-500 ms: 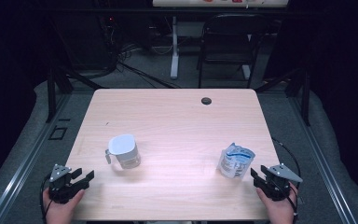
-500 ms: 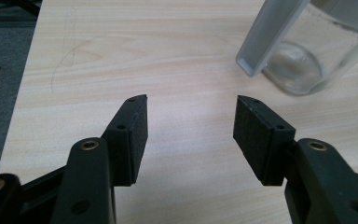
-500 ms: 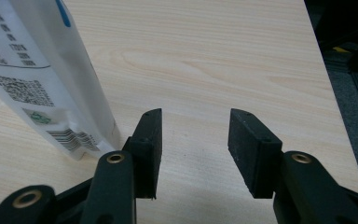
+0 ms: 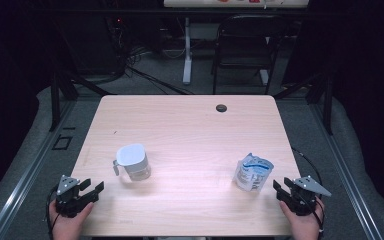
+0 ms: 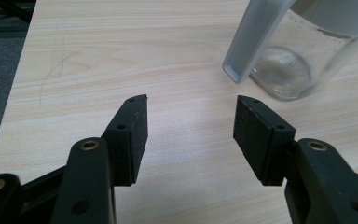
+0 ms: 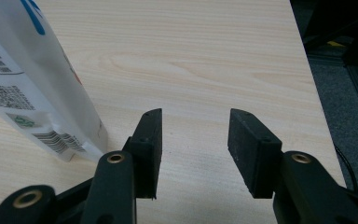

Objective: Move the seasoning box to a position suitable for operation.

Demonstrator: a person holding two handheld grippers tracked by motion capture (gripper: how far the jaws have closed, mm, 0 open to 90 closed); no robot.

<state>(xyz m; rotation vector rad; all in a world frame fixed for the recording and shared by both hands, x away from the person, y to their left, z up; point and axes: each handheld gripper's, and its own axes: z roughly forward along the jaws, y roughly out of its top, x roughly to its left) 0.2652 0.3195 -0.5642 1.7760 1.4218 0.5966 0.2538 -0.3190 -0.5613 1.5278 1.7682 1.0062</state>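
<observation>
1. A person stands at the near edge of a light wooden table [image 4: 190, 125], holding a two-jaw gripper in each hand; nothing is being gripped.
2. The left gripper [image 4: 91, 190] rests by the tabletop's near left corner. Its jaws stand wide apart with bare wood between them.
3. In the left gripper view, that gripper's black pads [image 5: 137, 135] frame empty tabletop, and the jug's handle [image 5: 256, 37] hangs ahead and to the right, clear of the jaws.
4. A clear jug with a white lid [image 4: 132, 162] stands upright in the near left part of the tabletop, near the left gripper but not touching it. Its handle points toward the left edge and the near side.
5. The right gripper [image 4: 282, 191] sits by the near right corner, close to the right edge. Its jaws are parted too, with only wood between them.
6. A white pouch with blue print [image 4: 252, 172] stands upright in the near right part of the tabletop, just beside the right gripper. Its top is torn open and crumpled.
7. In the right gripper view, the pouch [image 6: 32, 79] rises just left of the near jaw, barcodes showing on its side. I cannot tell whether the jaw touches it.
8. A small dark round hole [image 4: 221, 108] sits near the far edge, right of centre.
9. Beyond the table a dark folding chair [image 4: 245, 50] stands on the grey floor.
</observation>
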